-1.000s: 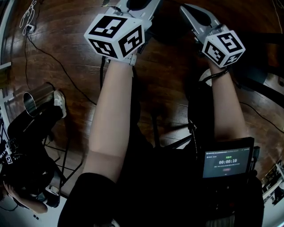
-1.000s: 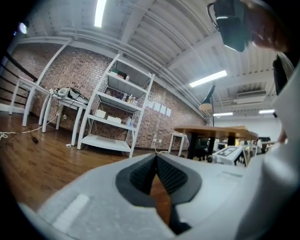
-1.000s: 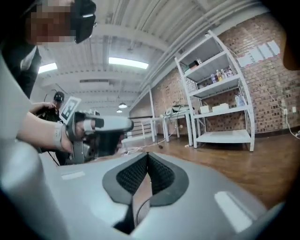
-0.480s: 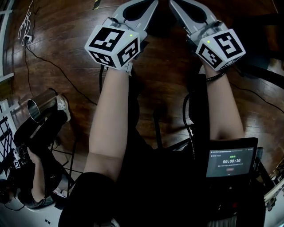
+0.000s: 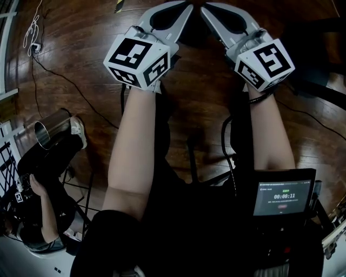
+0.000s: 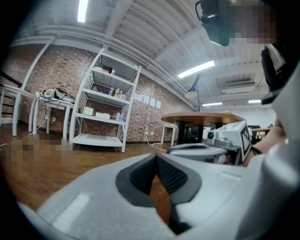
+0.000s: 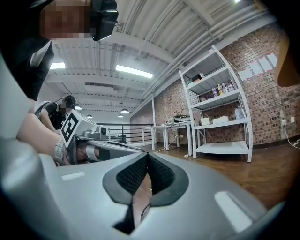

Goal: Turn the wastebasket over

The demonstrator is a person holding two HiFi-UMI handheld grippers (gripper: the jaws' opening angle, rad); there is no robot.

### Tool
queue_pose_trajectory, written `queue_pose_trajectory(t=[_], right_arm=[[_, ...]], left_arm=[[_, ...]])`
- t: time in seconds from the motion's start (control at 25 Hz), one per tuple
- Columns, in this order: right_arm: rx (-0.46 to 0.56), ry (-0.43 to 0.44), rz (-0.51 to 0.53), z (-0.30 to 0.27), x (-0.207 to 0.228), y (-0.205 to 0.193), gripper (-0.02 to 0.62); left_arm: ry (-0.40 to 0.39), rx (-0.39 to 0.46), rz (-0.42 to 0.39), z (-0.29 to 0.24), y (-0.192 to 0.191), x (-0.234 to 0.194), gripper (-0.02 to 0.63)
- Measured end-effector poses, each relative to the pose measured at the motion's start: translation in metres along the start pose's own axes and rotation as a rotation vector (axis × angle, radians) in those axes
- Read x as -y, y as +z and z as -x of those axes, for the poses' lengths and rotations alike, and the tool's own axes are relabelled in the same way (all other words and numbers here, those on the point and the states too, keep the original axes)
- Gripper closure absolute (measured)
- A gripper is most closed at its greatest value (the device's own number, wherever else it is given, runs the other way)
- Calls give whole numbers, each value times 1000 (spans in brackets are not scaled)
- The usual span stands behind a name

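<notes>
A shiny metal cylindrical can, likely the wastebasket, sits tilted on the wooden floor at the far left of the head view, its open mouth facing left. Both grippers are held out level over the floor, far from it. My left gripper and right gripper point toward the top of the view, their tips close together. In the left gripper view the dark ribbed pads meet at the tip of the left gripper with nothing between them. The right gripper is shut the same way, empty.
A person in black crouches at the lower left beside the can, a white shoe next to it. Cables run across the floor. A small screen hangs at my right hip. White shelving and a round table stand ahead.
Both grippers have swung inward, so their tips now nearly meet at the top of the head view. The person at the lower left has shifted.
</notes>
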State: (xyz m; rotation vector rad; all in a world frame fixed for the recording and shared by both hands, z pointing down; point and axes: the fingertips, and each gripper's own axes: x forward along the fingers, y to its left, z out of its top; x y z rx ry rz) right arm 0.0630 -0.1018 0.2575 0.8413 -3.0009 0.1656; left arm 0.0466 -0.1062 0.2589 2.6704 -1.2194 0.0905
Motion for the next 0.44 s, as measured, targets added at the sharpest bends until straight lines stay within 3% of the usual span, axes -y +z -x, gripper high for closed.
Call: queue_pose_trajectory(t=[0.44], right_arm=[[-7,24,23,-8,-7,5,586]], left_arm=[[9,3,16,2,5,-8,603]])
